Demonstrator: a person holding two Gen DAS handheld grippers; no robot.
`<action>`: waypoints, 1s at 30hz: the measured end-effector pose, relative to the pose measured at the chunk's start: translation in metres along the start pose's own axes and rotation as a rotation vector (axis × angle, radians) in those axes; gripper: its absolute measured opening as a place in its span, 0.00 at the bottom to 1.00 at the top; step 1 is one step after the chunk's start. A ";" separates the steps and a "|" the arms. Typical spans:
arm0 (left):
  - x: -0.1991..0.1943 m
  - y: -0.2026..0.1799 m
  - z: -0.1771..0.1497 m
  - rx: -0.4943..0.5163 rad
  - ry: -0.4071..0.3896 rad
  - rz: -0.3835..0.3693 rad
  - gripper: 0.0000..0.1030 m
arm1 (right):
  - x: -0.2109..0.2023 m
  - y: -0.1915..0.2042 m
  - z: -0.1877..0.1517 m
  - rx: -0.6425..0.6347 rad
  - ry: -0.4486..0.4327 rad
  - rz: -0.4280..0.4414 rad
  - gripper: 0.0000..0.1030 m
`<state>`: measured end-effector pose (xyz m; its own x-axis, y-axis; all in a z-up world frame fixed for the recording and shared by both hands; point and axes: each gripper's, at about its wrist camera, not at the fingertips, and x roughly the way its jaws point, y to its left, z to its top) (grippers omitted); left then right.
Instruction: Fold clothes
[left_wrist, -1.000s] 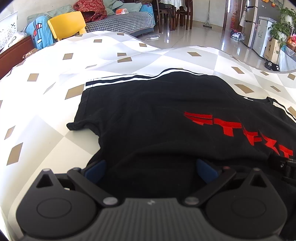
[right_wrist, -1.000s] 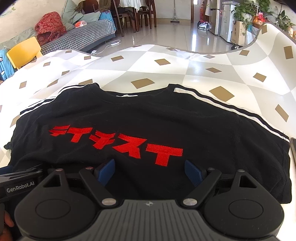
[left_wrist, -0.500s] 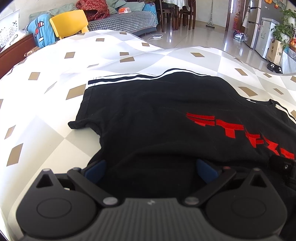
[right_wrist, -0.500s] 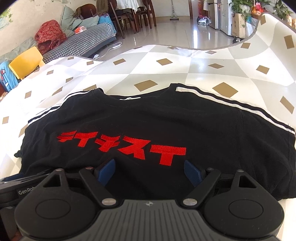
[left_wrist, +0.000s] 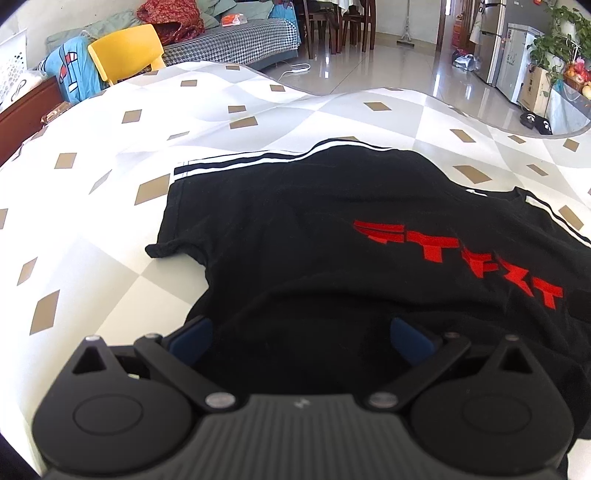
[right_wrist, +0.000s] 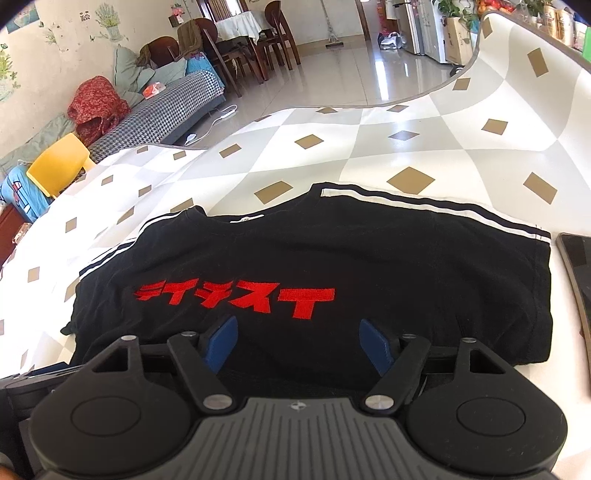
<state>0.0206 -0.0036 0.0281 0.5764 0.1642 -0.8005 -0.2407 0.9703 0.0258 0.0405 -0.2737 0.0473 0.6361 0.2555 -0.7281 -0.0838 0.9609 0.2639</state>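
A black T-shirt (left_wrist: 332, 229) with red lettering and white shoulder stripes lies front side up on the patterned tablecloth (left_wrist: 110, 221). The left sleeve (left_wrist: 173, 247) spreads toward the left. My left gripper (left_wrist: 301, 338) is open low over the shirt's lower left part, its blue pads (left_wrist: 192, 339) wide apart with cloth beneath them. The same T-shirt (right_wrist: 369, 258) fills the right wrist view, collar at the far side. My right gripper (right_wrist: 299, 343) is open above the cloth just below the lettering (right_wrist: 236, 299). The hem is hidden under both grippers.
A dark flat device (right_wrist: 576, 266) lies on the table right of the shirt. The left gripper's body (right_wrist: 37, 376) shows at the lower left of the right view. Beyond the table stand a yellow chair (left_wrist: 125, 51), a sofa (left_wrist: 236, 37) and dining chairs.
The right wrist view has tipped up and drawn back, so the shirt sits lower in it and the pads look slightly closer. The left gripper has barely moved.
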 end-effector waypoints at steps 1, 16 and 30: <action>-0.003 0.001 -0.001 0.002 -0.001 -0.001 1.00 | -0.004 -0.002 -0.001 0.005 0.002 0.005 0.68; -0.059 -0.003 -0.040 0.167 -0.012 -0.073 1.00 | -0.040 -0.002 -0.027 0.014 0.037 0.093 0.62; -0.083 -0.033 -0.094 0.402 0.008 -0.228 1.00 | -0.026 0.024 -0.046 -0.099 0.094 0.130 0.62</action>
<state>-0.0923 -0.0660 0.0372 0.5728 -0.0608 -0.8175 0.2141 0.9737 0.0776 -0.0133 -0.2523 0.0432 0.5408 0.3824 -0.7492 -0.2385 0.9238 0.2994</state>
